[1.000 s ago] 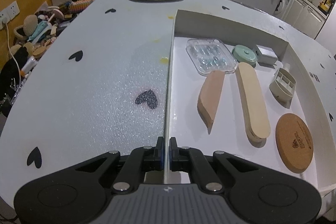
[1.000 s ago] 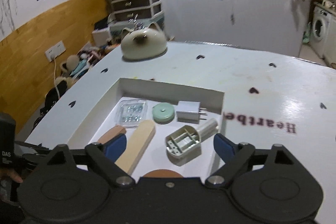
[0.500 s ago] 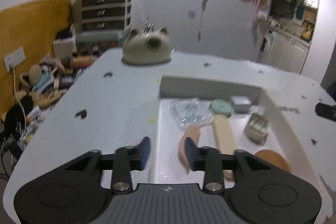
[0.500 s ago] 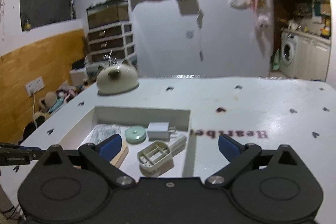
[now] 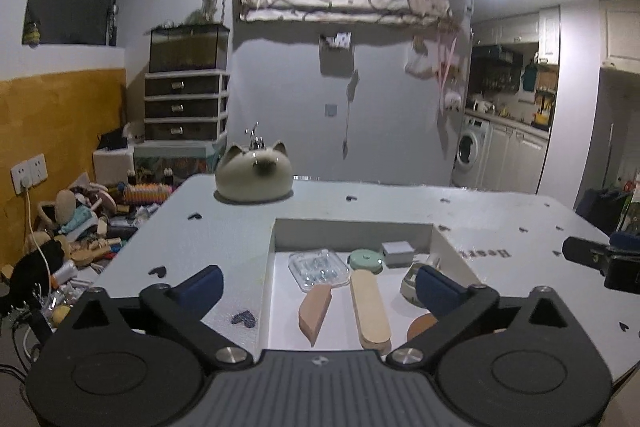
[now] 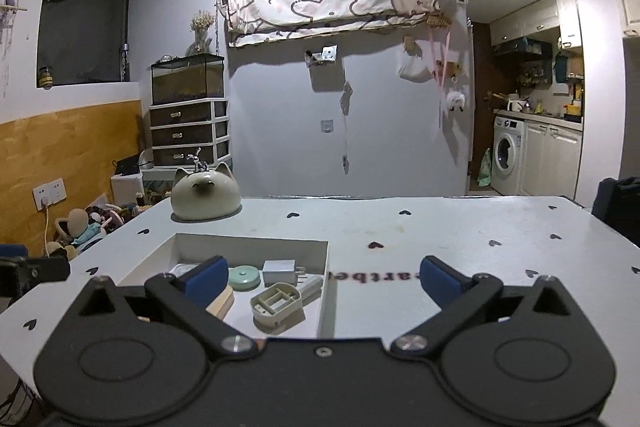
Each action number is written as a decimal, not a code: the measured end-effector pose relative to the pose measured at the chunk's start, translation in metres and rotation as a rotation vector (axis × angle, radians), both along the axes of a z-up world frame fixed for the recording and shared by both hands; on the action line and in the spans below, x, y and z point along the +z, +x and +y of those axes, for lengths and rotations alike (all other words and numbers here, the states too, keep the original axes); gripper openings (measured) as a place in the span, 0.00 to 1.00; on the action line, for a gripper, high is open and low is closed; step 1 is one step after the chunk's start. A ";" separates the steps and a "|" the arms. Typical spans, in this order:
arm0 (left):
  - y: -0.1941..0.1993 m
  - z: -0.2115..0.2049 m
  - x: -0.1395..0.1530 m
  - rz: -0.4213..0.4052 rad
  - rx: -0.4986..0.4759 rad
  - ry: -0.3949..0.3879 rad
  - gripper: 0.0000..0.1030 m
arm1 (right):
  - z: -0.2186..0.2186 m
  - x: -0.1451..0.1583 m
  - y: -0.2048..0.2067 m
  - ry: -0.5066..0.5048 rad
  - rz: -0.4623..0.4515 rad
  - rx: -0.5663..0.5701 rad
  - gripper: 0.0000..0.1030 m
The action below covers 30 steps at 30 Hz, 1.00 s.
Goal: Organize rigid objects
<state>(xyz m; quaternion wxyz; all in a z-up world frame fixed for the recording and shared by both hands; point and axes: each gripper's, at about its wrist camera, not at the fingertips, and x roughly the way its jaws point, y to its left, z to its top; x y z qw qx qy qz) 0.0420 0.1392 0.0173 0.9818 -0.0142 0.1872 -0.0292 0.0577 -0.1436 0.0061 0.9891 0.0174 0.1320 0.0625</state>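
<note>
A white open box (image 5: 352,229) (image 6: 248,245) on the table holds a clear plastic case (image 5: 318,269), a mint round tin (image 5: 366,261) (image 6: 244,277), a white charger (image 5: 398,253) (image 6: 280,271), a beige holder (image 6: 278,303), two wooden pieces (image 5: 316,313) (image 5: 370,307) and a cork coaster (image 5: 420,327). My left gripper (image 5: 318,287) is open and empty, held back above the box's near edge. My right gripper (image 6: 322,277) is open and empty, raised near the box's right side.
A cream cat-shaped pot (image 5: 253,177) (image 6: 205,197) stands at the table's far left. The table (image 6: 460,239) has black heart marks and red lettering (image 6: 372,277). Clutter (image 5: 80,223) lies on the floor to the left.
My left gripper opened from shut and pulled up and back from the box's left wall. Both grippers tilted up, so the room fills more of each view.
</note>
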 end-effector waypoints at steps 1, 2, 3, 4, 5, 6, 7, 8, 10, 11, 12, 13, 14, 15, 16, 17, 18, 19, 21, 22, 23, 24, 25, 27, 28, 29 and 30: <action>-0.005 0.000 0.001 -0.008 0.001 0.006 1.00 | 0.001 0.001 -0.005 0.000 -0.005 -0.007 1.00; -0.008 0.000 0.002 -0.013 0.003 0.014 1.00 | 0.001 0.002 -0.010 0.001 -0.009 -0.012 1.00; -0.012 0.000 0.003 -0.020 0.006 0.020 1.00 | 0.001 0.003 -0.015 0.003 -0.013 -0.016 1.00; -0.016 0.000 0.003 -0.026 0.009 0.024 1.00 | 0.002 0.004 -0.019 0.003 -0.017 -0.017 1.00; -0.020 0.001 0.004 -0.030 0.009 0.021 1.00 | 0.003 0.004 -0.023 0.002 -0.022 -0.017 1.00; -0.022 0.002 0.004 -0.029 0.005 0.019 1.00 | 0.003 0.005 -0.027 0.001 -0.027 -0.019 1.00; -0.024 0.002 0.003 -0.026 0.003 0.019 1.00 | 0.004 0.005 -0.031 -0.003 -0.034 -0.023 1.00; -0.027 0.003 0.003 -0.025 0.006 0.019 1.00 | 0.004 0.005 -0.035 -0.005 -0.040 -0.027 1.00; -0.031 0.005 0.002 -0.028 0.015 0.015 1.00 | 0.004 0.006 -0.040 -0.002 -0.045 -0.034 1.00; -0.032 0.007 0.002 -0.027 0.014 0.014 1.00 | 0.004 0.005 -0.043 0.000 -0.045 -0.035 1.00; -0.033 0.006 0.002 -0.029 0.014 0.016 1.00 | 0.003 0.005 -0.045 0.001 -0.044 -0.037 1.00; -0.033 0.007 0.002 -0.031 0.016 0.017 1.00 | 0.003 0.005 -0.047 0.000 -0.043 -0.039 1.00; -0.034 0.007 0.002 -0.033 0.017 0.017 1.00 | 0.003 0.005 -0.048 -0.001 -0.042 -0.042 1.00; -0.036 0.008 0.002 -0.035 0.015 0.017 1.00 | 0.003 0.004 -0.050 -0.002 -0.042 -0.044 1.00; -0.036 0.008 0.002 -0.036 0.014 0.017 1.00 | 0.003 0.004 -0.051 -0.003 -0.041 -0.046 1.00; -0.038 0.008 0.002 -0.037 0.012 0.018 1.00 | 0.003 0.004 -0.051 -0.002 -0.040 -0.048 1.00; -0.039 0.008 0.002 -0.040 0.010 0.019 1.00 | 0.004 0.004 -0.053 -0.003 -0.039 -0.048 1.00; -0.040 0.008 0.003 -0.043 0.010 0.020 1.00 | 0.004 0.004 -0.053 -0.003 -0.040 -0.048 1.00; -0.042 0.007 0.003 -0.046 0.011 0.026 1.00 | 0.004 0.004 -0.054 -0.006 -0.042 -0.045 1.00; -0.042 0.006 0.003 -0.045 0.010 0.026 1.00 | 0.004 0.004 -0.055 -0.008 -0.045 -0.042 1.00; -0.042 0.006 0.004 -0.044 0.010 0.025 1.00 | 0.005 0.004 -0.056 -0.009 -0.046 -0.041 1.00; -0.042 0.006 0.004 -0.042 0.011 0.025 1.00 | 0.005 0.004 -0.057 -0.010 -0.046 -0.041 1.00; -0.043 0.006 0.005 -0.043 0.011 0.025 1.00 | 0.006 0.005 -0.058 -0.010 -0.047 -0.039 1.00; -0.044 0.006 0.005 -0.046 0.012 0.024 1.00 | 0.007 0.005 -0.060 -0.009 -0.049 -0.036 1.00; -0.044 0.006 0.005 -0.046 0.012 0.024 1.00 | 0.007 0.005 -0.062 -0.010 -0.050 -0.034 1.00; -0.045 0.006 0.005 -0.046 0.011 0.026 1.00 | 0.007 0.005 -0.063 -0.009 -0.050 -0.034 1.00; -0.046 0.006 0.005 -0.046 0.010 0.028 1.00 | 0.007 0.005 -0.063 -0.009 -0.049 -0.034 1.00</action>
